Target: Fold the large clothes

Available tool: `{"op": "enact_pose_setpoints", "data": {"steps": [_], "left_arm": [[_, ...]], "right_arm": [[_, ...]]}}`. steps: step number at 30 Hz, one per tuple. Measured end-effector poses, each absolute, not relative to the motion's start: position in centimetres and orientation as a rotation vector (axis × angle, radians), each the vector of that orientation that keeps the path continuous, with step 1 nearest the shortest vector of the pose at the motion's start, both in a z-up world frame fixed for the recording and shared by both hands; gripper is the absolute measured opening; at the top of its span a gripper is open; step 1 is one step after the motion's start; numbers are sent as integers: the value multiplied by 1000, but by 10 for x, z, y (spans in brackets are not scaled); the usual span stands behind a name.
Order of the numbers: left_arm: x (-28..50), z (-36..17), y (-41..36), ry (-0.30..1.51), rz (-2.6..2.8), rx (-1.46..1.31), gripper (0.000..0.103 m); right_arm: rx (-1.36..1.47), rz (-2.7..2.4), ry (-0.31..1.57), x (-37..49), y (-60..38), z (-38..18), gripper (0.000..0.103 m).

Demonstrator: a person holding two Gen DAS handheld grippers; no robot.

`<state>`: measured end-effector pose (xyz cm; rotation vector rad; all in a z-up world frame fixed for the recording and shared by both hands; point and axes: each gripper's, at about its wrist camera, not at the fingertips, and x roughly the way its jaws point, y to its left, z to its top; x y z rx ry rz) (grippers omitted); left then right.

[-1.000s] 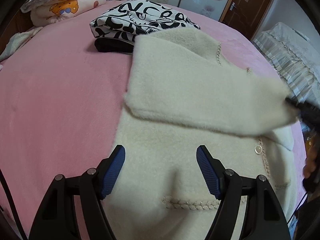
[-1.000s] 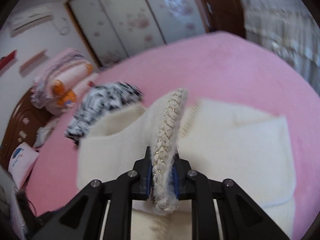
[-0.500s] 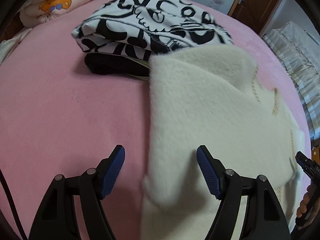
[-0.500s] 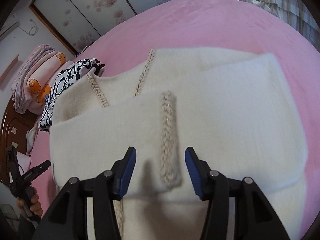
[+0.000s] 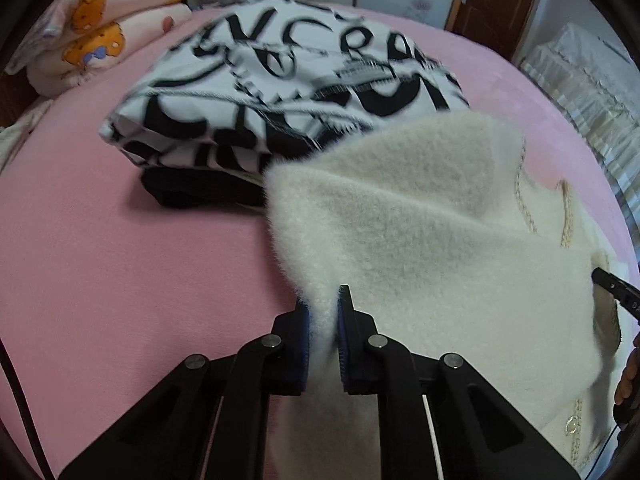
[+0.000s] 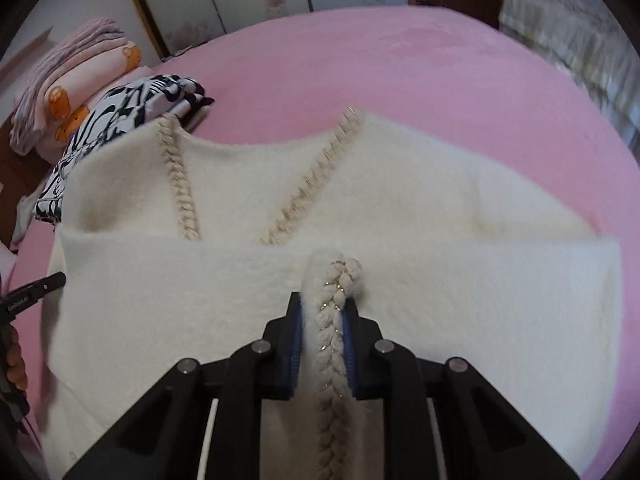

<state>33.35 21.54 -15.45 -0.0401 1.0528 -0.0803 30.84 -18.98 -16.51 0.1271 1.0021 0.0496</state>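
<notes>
A fluffy cream cardigan (image 6: 400, 208) with gold braided trim lies on the pink bed, its sleeves folded across the body. In the left wrist view my left gripper (image 5: 323, 312) is shut on the cardigan's (image 5: 420, 220) left edge, near the shoulder, and lifts it a little. In the right wrist view my right gripper (image 6: 323, 312) is shut on the braided trim (image 6: 340, 292) of a sleeve cuff at the garment's middle. The tip of the left gripper also shows in the right wrist view (image 6: 36, 292), at the far left.
A folded black-and-white printed garment (image 5: 288, 80) on a black one (image 5: 200, 192) lies just behind the cardigan's collar. Stacked pink quilts (image 5: 100, 28) sit at the bed's back left. The pink bedspread (image 6: 400, 72) extends behind. Wardrobe doors and a wooden door stand beyond.
Both grippers were open half a second ago. Now the left has shut on the cardigan's left edge and the right has shut on the braided cuff it had just released.
</notes>
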Motion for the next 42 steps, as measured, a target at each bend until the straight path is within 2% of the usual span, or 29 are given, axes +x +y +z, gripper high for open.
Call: {"op": "enact_pose_setpoints", "data": {"steps": [5,8,10,11,12,14,19,20,22,23,24,28,33,34,38,42], "left_arm": [[331,-161,221,1043,-75,-51,9],[335,-172,216,1055,-63,-6,10],[338,-175,213,1078,-49,6,16],[338,-174,214,1085,-44,8,23],[338,-170,215,1090,-19,26,35],[330,-161,217,1078,16,57,47],[289,-126,210,984,-22,36,47],[280,-123,205,972,-29,26,47],[263,-122,196,967,-42,-17,28],[258,-126,190,980,-55,-45,12],[251,-132,183,1001,-72,-87,10],[233,-153,168,1016,-68,-150,10],[230,-180,168,1001,-30,-94,10],[228,-182,172,996,-42,-95,10],[233,-184,192,997,-79,-85,5],[234,-185,196,986,-96,-35,4]], "right_arm": [[143,69,814,308,-181,-129,17],[127,24,925,324,-181,-158,17],[118,17,1000,327,-184,-177,21],[132,13,1000,324,-188,-177,26],[151,4,999,320,-191,-172,28],[171,-11,993,310,-197,-161,32],[143,54,897,271,-186,-129,32],[135,79,888,264,-179,-127,32],[113,123,884,253,-159,-123,32],[103,143,888,250,-147,-123,32],[97,162,894,247,-135,-124,32],[96,270,919,240,-86,-131,32],[14,313,989,243,-42,-164,32],[-8,302,991,243,-44,-169,30],[-68,162,947,240,-78,-168,29],[-43,3,949,242,-137,-172,29]]}}
